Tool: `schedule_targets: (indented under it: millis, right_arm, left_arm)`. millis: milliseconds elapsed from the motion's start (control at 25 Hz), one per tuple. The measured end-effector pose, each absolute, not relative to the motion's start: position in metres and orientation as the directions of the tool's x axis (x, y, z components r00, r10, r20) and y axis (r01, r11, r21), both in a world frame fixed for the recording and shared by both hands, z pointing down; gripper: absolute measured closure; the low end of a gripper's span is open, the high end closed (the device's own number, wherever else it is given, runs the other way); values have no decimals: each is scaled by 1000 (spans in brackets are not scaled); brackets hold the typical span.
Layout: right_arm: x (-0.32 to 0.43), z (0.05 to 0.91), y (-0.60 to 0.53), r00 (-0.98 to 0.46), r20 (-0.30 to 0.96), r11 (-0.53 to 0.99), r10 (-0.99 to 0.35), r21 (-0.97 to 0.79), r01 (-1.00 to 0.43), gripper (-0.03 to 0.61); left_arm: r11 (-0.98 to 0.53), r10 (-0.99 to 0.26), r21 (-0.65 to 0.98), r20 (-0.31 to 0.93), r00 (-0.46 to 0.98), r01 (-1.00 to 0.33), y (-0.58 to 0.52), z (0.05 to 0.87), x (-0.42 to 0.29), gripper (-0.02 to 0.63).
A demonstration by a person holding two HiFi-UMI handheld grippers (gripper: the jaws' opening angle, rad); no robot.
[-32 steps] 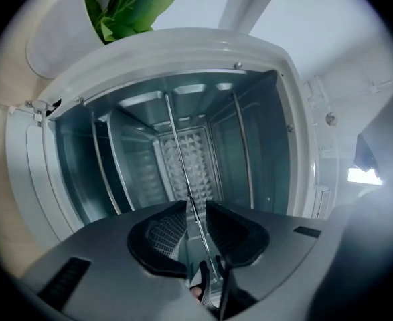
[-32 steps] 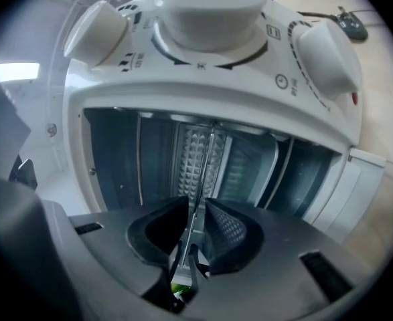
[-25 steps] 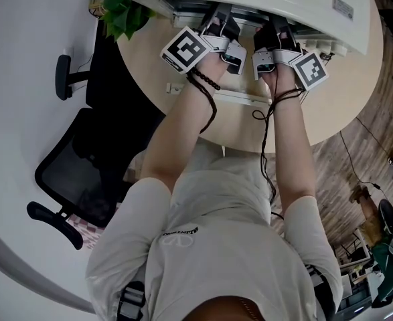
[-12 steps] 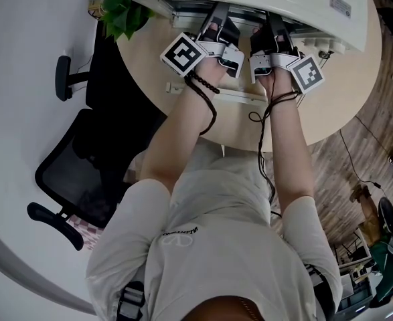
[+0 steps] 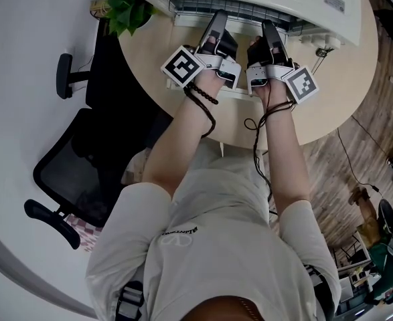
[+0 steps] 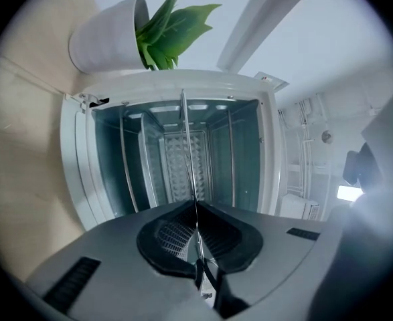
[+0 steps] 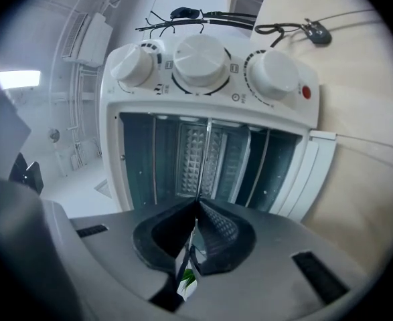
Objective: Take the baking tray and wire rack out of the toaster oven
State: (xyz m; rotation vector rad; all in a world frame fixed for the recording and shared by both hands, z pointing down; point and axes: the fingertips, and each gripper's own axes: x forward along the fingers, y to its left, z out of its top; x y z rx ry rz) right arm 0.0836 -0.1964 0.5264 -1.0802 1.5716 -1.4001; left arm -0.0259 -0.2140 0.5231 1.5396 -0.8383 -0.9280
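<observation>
Metal wire rack (image 5: 240, 7) sits at the toaster oven (image 7: 203, 105) mouth, thin front edge pinched tight by left gripper (image 6: 196, 209) and right gripper (image 7: 197, 206) alike, so best draw both back level and together, lest it cock and jam.

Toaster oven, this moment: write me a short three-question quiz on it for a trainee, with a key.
1. True or false: the toaster oven has its door shut.
2. How many knobs does it carry? A two; B three; C five.
3. What are the left gripper and the right gripper closed on?
Key: 1 false: both gripper views look straight into it. 2 B. 3 the thin metal shelf, seen edge-on and reaching out of the oven. Whether it is the tray or the rack cannot be told.
</observation>
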Motion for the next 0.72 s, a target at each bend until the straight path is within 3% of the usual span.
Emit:
schedule_targets:
  millis: [720]
  right_arm:
    - [76,523,-136,-379,38,-1,-925,-995,-98,568]
  left_arm:
    - [-93,-889,996,-78,452,-11,-153,523,-33,606]
